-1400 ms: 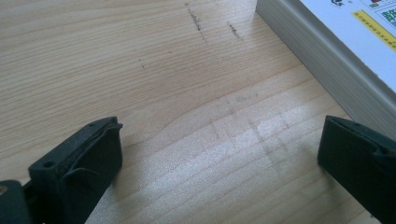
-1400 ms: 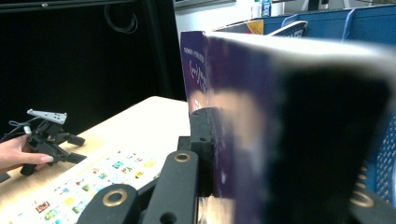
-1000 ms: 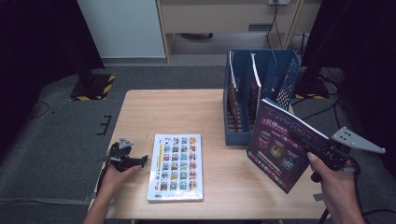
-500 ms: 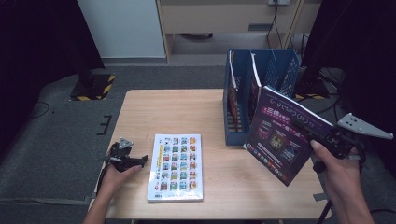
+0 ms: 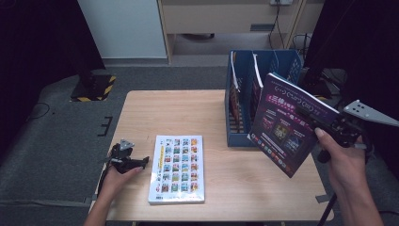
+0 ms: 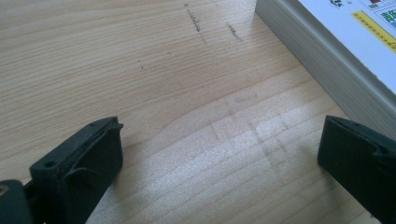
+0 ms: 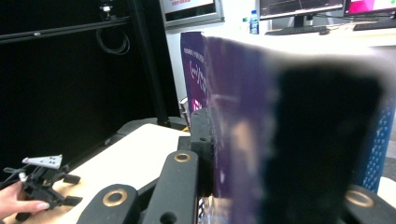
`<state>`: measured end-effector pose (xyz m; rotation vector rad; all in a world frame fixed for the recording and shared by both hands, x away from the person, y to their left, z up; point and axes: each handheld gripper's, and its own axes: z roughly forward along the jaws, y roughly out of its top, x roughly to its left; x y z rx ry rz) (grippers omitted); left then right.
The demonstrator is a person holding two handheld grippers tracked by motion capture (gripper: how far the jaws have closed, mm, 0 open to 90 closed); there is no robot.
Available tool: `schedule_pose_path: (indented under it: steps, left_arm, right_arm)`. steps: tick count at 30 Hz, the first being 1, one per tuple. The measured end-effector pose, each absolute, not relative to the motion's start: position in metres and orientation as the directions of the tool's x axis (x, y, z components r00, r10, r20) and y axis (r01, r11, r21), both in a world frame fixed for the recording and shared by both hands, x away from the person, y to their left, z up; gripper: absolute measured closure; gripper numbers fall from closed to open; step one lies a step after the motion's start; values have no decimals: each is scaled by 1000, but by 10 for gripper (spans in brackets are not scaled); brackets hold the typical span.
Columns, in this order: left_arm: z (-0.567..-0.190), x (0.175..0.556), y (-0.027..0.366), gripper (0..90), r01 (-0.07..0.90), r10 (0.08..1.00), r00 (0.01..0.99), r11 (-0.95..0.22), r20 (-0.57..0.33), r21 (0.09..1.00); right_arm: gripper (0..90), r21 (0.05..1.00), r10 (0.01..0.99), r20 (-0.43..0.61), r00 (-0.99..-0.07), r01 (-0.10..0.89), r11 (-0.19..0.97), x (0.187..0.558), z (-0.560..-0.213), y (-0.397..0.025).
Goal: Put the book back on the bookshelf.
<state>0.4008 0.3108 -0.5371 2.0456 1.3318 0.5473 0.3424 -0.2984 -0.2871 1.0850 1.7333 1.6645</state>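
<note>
Since a second ago the purple book (image 5: pixel 289 123) has risen off the table (image 5: pixel 188 108) and swung up toward the blue file rack (image 5: pixel 287 63); it now hangs tilted in the air above the right edge, its lower corner over the wood and its upper corner in front of the rack. The right gripper (image 5: pixel 314 117) has its jaws closed on the book's right side, with the person's hand (image 5: pixel 341 157) behind it. In the right gripper view the purple cover (image 7: pixel 233 112) stands pinched between the black jaws, blurred by closeness.

The left gripper (image 5: pixel 140 162) has stayed where it was, lying on the wood near the front left corner, jaws spread wide with nothing between them. In the left gripper view bare light wood grain with a few dark scuff marks lies between the jaws, and the thick page edge of the white sticker book (image 6: pixel 327 60) runs just beyond one jaw. That white book (image 5: pixel 178 167) lies flat toward the front edge, just beside the left gripper, covered in rows of small coloured pictures.

Standing upright at the back right corner, the rack has thin books in its slots. Grey carpet (image 5: pixel 51 141) surrounds the table, with a black-and-yellow striped foot (image 5: pixel 94 87) of a stand to the left, a white panel (image 5: pixel 124 28) behind, and dark curtains at both sides.
</note>
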Motion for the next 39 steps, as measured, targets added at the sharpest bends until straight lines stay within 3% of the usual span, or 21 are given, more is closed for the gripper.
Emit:
schedule_pose_path:
  steps: [39]
  left_arm:
    - [-537, 401, 310, 0, 655, 916, 402, -291, 5, 697]
  right_arm:
    - [842, 978, 898, 104, -428, 210, -14, 378, -268, -293]
